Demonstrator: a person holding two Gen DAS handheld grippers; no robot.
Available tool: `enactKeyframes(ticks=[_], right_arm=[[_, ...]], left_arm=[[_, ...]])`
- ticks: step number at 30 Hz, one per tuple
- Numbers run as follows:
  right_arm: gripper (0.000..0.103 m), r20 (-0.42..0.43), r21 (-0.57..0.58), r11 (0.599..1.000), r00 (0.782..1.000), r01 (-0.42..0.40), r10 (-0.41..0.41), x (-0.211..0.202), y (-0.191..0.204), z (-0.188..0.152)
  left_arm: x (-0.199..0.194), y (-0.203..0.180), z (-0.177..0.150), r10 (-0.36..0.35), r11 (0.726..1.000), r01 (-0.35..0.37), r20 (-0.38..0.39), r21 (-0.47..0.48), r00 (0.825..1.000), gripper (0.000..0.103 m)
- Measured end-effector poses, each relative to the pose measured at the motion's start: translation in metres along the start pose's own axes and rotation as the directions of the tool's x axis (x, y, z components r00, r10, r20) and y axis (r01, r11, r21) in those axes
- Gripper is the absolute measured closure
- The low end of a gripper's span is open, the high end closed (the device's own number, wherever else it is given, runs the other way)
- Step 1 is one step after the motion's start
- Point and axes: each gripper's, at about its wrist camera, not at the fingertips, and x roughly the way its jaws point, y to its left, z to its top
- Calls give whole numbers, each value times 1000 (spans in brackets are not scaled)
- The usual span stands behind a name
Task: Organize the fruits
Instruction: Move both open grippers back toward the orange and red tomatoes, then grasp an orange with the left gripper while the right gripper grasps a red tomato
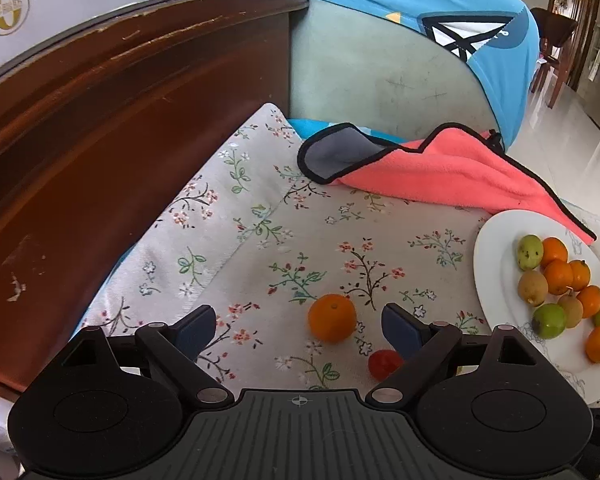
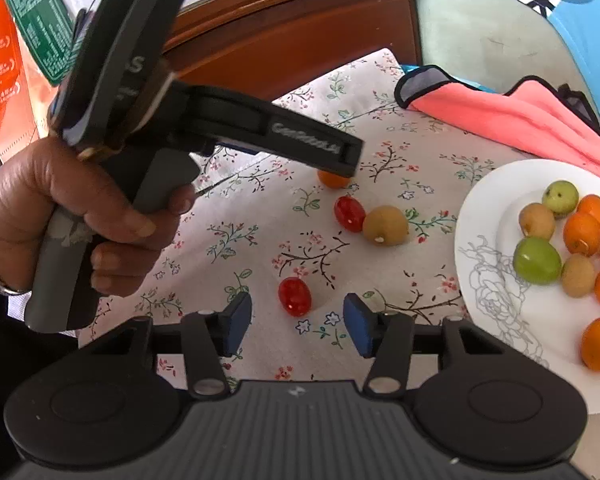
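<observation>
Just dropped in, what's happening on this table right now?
A person is sorting fruit onto the white plate, which already holds small oranges and green and brown fruits. The left gripper is open, poised around a loose orange on the floral tablecloth. The right gripper is open just short of a cherry tomato. Another tomato and a brown fruit lie loose beyond.

- the plate (image 2: 476, 216) sits on the tablecloth (image 2: 260, 248) at the right, with a cluster of fruits (image 2: 572, 248) on it.
- a towel (image 2: 508, 116) lies behind the plate, against the sofa (image 1: 372, 72).
- left of the plate, loose on the cloth: a kiwi (image 2: 385, 225) touching a tomato (image 2: 349, 213), a second tomato (image 2: 295, 296) nearer, an orange (image 1: 332, 318) farther back.
- a wooden cabinet (image 1: 100, 128) stands left of the sofa.
</observation>
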Motion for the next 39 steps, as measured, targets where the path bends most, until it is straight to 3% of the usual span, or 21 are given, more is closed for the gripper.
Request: enactKeyframes(ticks=[5, 12, 14, 16, 19, 25, 39], right_arm=[[56, 3, -34, 999, 1000, 11, -11, 6, 5, 0], [66, -3, -98, 994, 999, 45, -45, 18, 15, -4], [70, 1, -122, 991, 999, 53, -54, 20, 19, -4], [75, 5, -140, 988, 998, 63, -63, 21, 21, -5], [81, 12, -147, 987, 997, 72, -71, 22, 22, -6], [84, 15, -141, 988, 998, 63, -62, 20, 22, -7], [84, 73, -46, 997, 996, 61, -58, 4, 5, 4]], left_arm=[[7, 2, -2, -9, 1000, 9, -7, -11, 1000, 15], [14, -1, -8, -28, 1000, 28, -27, 13, 999, 27], [15, -2, -9, -35, 999, 36, -29, 21, 999, 34], [17, -3, -9, -37, 999, 38, -36, 26, 999, 48], [18, -4, -9, -34, 999, 35, -27, 28, 999, 56], [17, -6, -9, -68, 997, 68, -14, 36, 998, 77], [-2, 1, 7, -76, 997, 77, 58, -27, 995, 77]])
